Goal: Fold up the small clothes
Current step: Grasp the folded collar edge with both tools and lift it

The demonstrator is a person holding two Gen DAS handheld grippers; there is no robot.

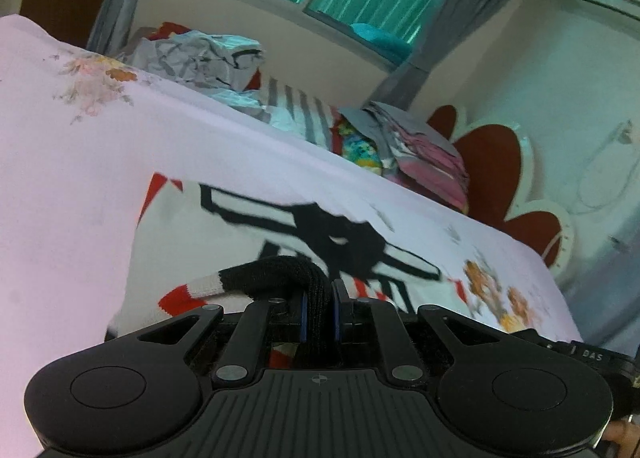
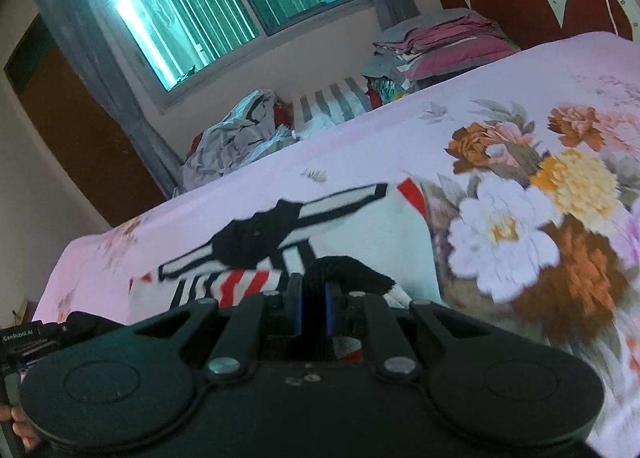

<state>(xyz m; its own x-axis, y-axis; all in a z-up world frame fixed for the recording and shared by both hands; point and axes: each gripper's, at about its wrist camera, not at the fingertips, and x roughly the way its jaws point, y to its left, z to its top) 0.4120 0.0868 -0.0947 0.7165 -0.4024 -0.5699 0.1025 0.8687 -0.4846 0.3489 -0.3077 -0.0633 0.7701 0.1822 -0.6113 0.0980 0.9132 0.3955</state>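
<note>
Your left tool [image 1: 319, 312] and right tool [image 2: 313, 308] were each clamped on the black hem of the small garment [image 1: 256, 242], which lay white, black and red on the floral bed [image 2: 400, 146]. You needed matched height and tension, carrying the hem evenly toward the far edge.

the left gripper [image 1: 319, 308] is matte black, with a ribbed base plate, two round raised discs, silver rivets, blue finger pads [image 1: 304, 314] and a small crosshair mark. the right gripper [image 2: 314, 308] looks alike, with a smooth base. bare fingertips [image 2: 16, 420] show at its edge.
</note>
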